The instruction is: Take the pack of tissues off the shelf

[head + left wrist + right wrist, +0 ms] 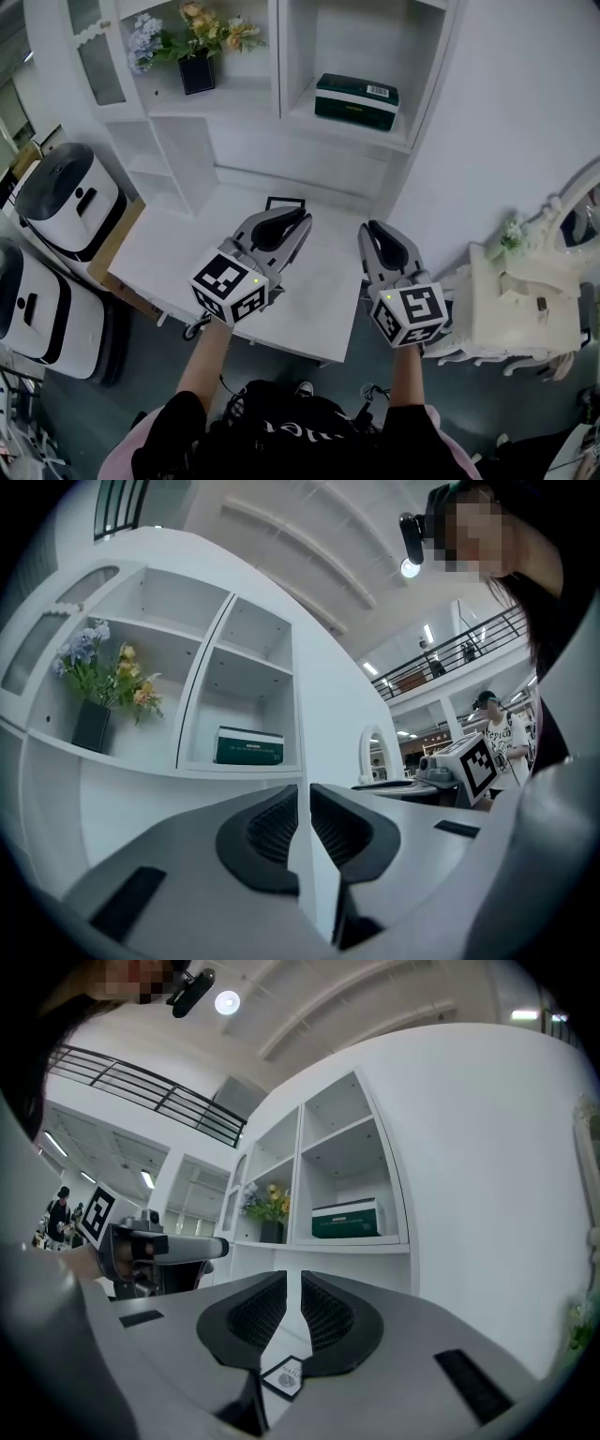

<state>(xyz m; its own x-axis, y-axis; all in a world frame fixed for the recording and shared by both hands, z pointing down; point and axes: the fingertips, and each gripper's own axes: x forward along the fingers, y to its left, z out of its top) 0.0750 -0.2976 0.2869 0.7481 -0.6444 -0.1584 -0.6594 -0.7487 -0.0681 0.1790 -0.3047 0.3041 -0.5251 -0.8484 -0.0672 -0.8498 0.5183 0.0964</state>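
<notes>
The pack of tissues point(356, 98) is a dark green box with a white label. It lies in the right-hand compartment of the white shelf unit point(281, 66), and it also shows in the left gripper view as the tissue pack point(249, 746) and in the right gripper view as the tissue pack point(345, 1218). Both grippers hover side by side above the white tabletop point(187, 244), well short of the shelf. My left gripper point(286, 217) point(303, 794) is shut with nothing in it. My right gripper point(375, 230) point(300, 1283) is likewise shut and empty.
A black vase of flowers point(197, 67) stands in the left compartment. A black-framed square point(284, 203) lies on the tabletop by the left jaws. Two white-and-black appliances point(66, 202) sit on the floor at left. A white ornate dresser point(511, 300) stands at right.
</notes>
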